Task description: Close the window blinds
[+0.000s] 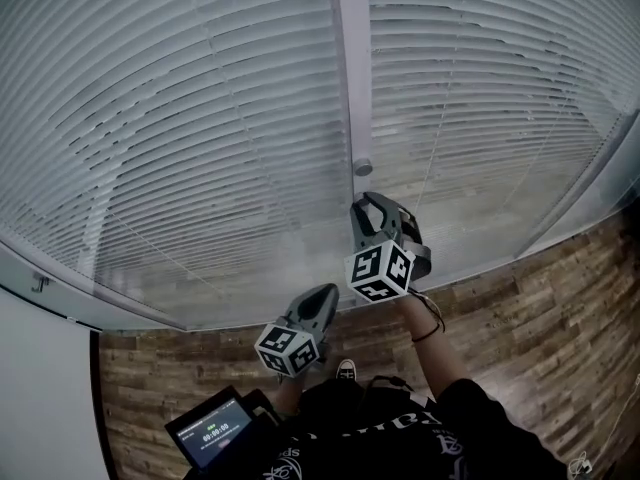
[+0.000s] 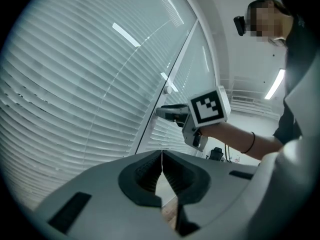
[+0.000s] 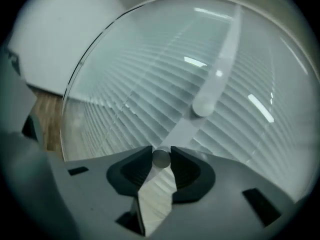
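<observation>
In the head view, my right claw point(image 1: 362, 208) is up against the white frame post point(image 1: 350, 68) that runs between two panels of blinds point(image 1: 200, 118). A far knob point(image 1: 363, 167) sits on the post just beyond its tips. My left claw point(image 1: 325, 293) hangs lower and nearer to me, above the wooden floor point(image 1: 520, 298).

In the left gripper view, the left claw's jaws are pressed together with nothing between them. The blinds spread ahead and to its left, and the right claw is ahead and higher.

In the right gripper view, my right claw is clamped on a small knob point(image 3: 160, 158), with both pads touching it. The far knob lies farther along the post, with slats on either side.
</observation>
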`<state>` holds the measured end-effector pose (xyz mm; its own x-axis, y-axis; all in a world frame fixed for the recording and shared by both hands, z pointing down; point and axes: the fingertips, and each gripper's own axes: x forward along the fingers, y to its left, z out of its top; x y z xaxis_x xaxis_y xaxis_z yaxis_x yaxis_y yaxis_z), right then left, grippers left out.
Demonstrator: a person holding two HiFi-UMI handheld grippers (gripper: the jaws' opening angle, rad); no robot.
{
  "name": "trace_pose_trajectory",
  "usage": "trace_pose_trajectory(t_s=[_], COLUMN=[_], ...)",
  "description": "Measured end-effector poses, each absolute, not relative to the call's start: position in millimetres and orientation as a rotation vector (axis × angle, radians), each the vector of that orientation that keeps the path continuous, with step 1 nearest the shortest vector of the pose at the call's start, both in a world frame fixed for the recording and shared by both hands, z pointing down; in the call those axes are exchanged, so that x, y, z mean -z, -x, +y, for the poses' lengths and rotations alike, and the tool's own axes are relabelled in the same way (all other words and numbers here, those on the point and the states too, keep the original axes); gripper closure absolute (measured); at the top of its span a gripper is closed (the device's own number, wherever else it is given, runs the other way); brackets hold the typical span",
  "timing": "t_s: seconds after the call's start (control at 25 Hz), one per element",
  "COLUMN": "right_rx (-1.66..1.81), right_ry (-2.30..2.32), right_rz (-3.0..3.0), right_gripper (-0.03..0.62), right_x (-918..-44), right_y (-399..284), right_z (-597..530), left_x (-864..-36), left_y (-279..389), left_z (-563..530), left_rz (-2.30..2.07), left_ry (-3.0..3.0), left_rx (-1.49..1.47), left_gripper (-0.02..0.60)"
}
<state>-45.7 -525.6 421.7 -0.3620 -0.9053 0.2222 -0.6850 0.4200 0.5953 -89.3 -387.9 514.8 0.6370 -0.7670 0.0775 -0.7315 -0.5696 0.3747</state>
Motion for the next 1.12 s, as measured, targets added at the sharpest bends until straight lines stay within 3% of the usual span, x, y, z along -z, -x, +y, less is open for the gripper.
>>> trace_pose_trajectory(t_s=[0.16, 0.24, 0.44, 0.64, 0.72, 0.92, 1.12], right_rx=[0.804, 0.765, -0.156, -0.510, -0.408, 0.568, 0.695], right_ry=[-1.195, -1.222, -1.565, -1.586, -1.587, -1.407, -1.357], right_rz=[-2.027, -2.063, -2.584, -2.637, -2.607, -2.081, -2.036], right_gripper=[0.470, 0.469, 0.468, 0.468, 0.468, 0.468, 0.468], right_x=[-426.2, -427.1, -420.7, -430.3, -430.0, -427.6, -429.3], right_y=[53.1, 51.7, 30.2, 29.5, 29.0, 43.2, 46.8], right_z=[-522.0, -522.0, -525.1, -537.5, -537.4, -530.1, -528.6], left_x=[-516.5, -517.5, -517.0, -520.9, -521.2, -522.3, -520.8], left_y=[83.4, 79.2, 77.7, 93.3, 96.0, 95.9, 85.6], left_z=[-386.7, -386.8, -386.8, -391.1, -392.4, -392.8, -392.0], left_rz=[-1.165, -1.152, -1.151, -1.195, -1.202, -1.199, -1.162], left_ry=[-2.501, -2.507, -2.509, -2.477, -2.469, -2.465, -2.481], left_rx=[0.122, 0.116, 0.117, 0.122, 0.125, 0.117, 0.119], left_gripper=[0.577, 0.577, 0.577, 0.577, 0.577, 0.577, 0.577])
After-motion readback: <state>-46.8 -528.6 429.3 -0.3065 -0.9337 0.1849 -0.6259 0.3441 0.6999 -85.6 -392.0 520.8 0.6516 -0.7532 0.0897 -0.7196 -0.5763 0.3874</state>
